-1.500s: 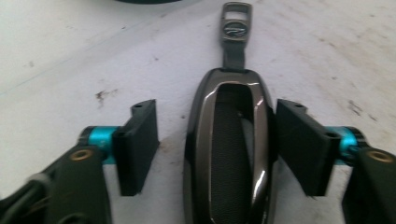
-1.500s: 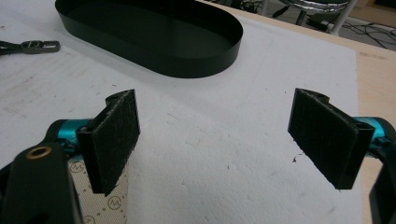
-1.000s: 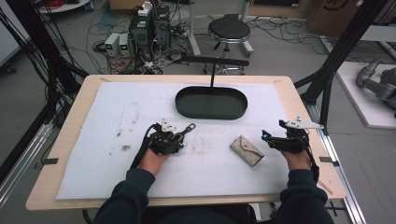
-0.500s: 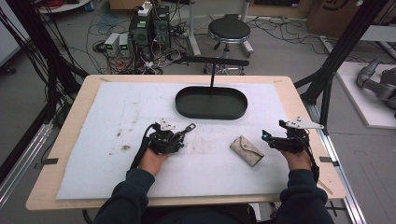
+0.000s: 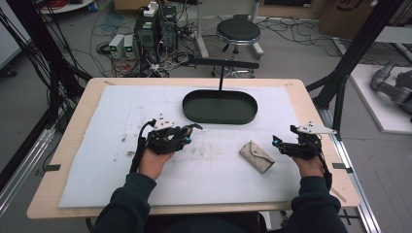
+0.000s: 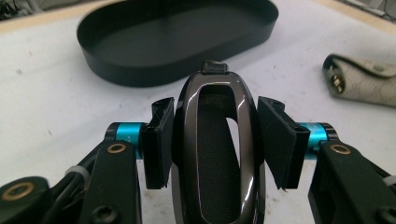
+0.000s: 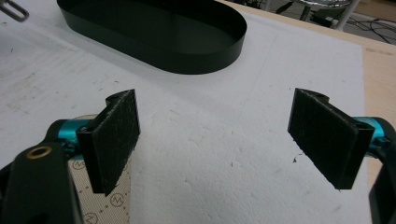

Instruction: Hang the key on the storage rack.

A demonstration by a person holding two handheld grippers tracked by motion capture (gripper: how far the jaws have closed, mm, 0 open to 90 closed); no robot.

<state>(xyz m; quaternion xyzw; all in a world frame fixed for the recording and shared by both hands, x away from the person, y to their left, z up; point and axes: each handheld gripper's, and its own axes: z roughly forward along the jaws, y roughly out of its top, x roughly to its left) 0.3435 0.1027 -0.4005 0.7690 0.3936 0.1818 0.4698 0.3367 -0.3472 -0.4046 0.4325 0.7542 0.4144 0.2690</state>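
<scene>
My left gripper is shut on a dark glossy oval object with an open loop, its pads pressing both long sides. In the high view this gripper hangs a little above the white mat, left of centre, with the object poking out toward a black oval tray. That tray lies just beyond the held object. A beige pouch lies on the mat between the hands, to the right in the left gripper view. My right gripper is open with nothing between its pads, right of the pouch.
The white mat covers most of the wooden table. A black T-shaped stand rises behind the tray. A stool, cables and electronics sit on the floor beyond the table. The pouch's corner lies under my right gripper's left pad.
My left gripper has risen a little off the mat with the dark oval object in it. The right gripper and the pouch have stayed where they were.
</scene>
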